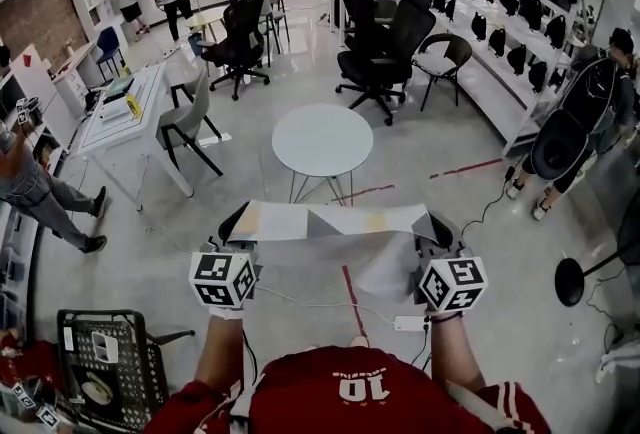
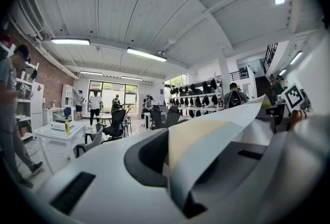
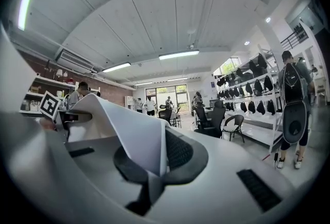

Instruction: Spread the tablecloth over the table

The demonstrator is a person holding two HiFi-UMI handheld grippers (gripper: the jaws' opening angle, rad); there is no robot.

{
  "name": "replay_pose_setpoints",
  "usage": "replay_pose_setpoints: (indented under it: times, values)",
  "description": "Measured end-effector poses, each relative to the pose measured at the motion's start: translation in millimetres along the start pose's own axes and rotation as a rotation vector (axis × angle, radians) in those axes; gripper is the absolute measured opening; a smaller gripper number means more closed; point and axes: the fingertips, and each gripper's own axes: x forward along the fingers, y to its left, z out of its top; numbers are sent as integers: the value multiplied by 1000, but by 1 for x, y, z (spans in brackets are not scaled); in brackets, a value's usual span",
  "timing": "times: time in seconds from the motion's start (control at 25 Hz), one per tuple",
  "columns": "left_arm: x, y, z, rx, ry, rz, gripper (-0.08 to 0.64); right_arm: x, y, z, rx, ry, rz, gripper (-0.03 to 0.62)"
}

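Left gripper (image 1: pixel 238 225) and right gripper (image 1: pixel 437 227) both clamp the tablecloth (image 1: pixel 335 220) (pulled flat between them), round table (image 1: pixel 322 140) just beyond.

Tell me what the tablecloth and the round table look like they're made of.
The tablecloth looks like thin, matte, pale fabric or coated paper: it keeps sharp folds and curls stiffly. The round table has a smooth white top, maybe laminate or painted board, on thin legs, likely metal.
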Motion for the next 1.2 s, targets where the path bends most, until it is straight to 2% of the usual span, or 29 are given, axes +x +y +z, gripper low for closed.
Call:
replay_pose_setpoints:
  times: [0.84,1.2]
  values:
    - [-19,28,-20,-2,1,-55,9,-5,37,-25,44,15,-38,17]
    - [-10,38,-26,-37,-4,-57,9,8,39,-28,34,34,-32,18]
